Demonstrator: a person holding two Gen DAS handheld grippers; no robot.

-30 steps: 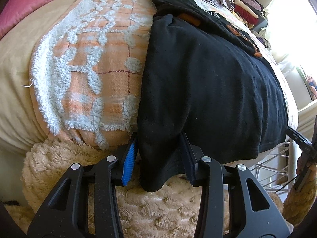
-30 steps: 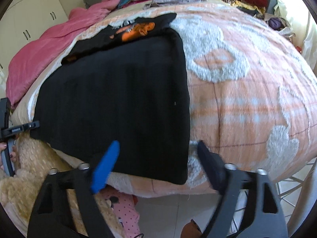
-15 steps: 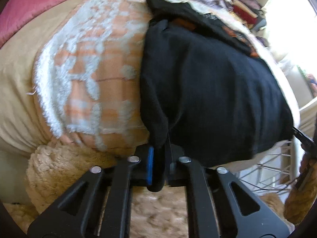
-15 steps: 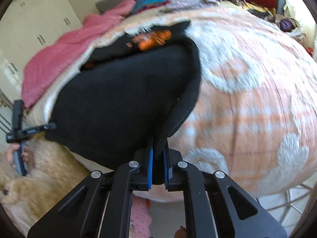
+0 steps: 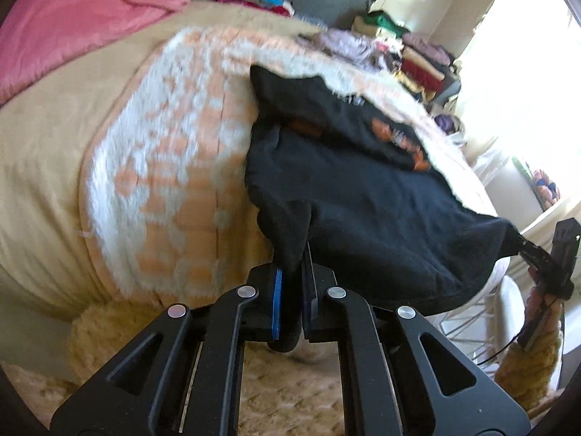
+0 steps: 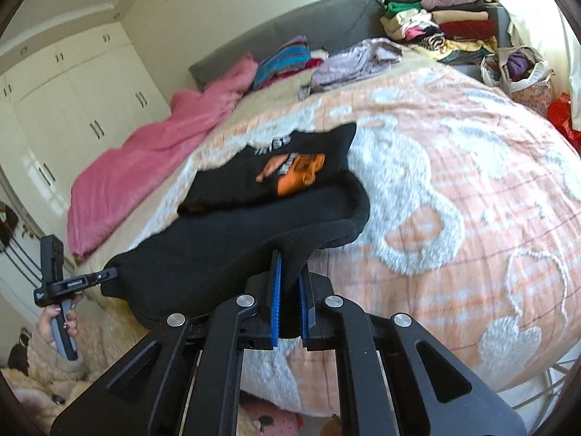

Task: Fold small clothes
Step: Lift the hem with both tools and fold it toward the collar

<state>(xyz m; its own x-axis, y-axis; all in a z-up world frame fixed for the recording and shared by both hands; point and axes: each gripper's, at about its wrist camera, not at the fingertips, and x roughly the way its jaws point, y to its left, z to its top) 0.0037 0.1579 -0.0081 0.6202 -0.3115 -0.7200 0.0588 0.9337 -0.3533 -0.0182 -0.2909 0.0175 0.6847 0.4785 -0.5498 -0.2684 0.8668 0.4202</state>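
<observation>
A black T-shirt (image 5: 381, 196) with an orange print (image 6: 294, 172) lies on the orange and white bedspread (image 5: 163, 167). My left gripper (image 5: 292, 279) is shut on the shirt's near left hem corner. My right gripper (image 6: 288, 279) is shut on the near right hem corner. Both corners are lifted off the bed, and the hem sags between them. The right gripper also shows at the right edge of the left wrist view (image 5: 533, 250), and the left gripper shows at the left of the right wrist view (image 6: 105, 274).
A pink blanket (image 6: 152, 156) lies at the bed's left side. Folded clothes are stacked at the headboard (image 6: 439, 25), with a bag of clothes (image 6: 515, 69) beside them. A fluffy beige rug (image 5: 290, 392) lies below the bed edge. White wardrobes (image 6: 72, 109) stand at the left.
Both grippers went from open around the hem corners to shut on them. They have since lifted the near hem up and toward the head of the bed.
</observation>
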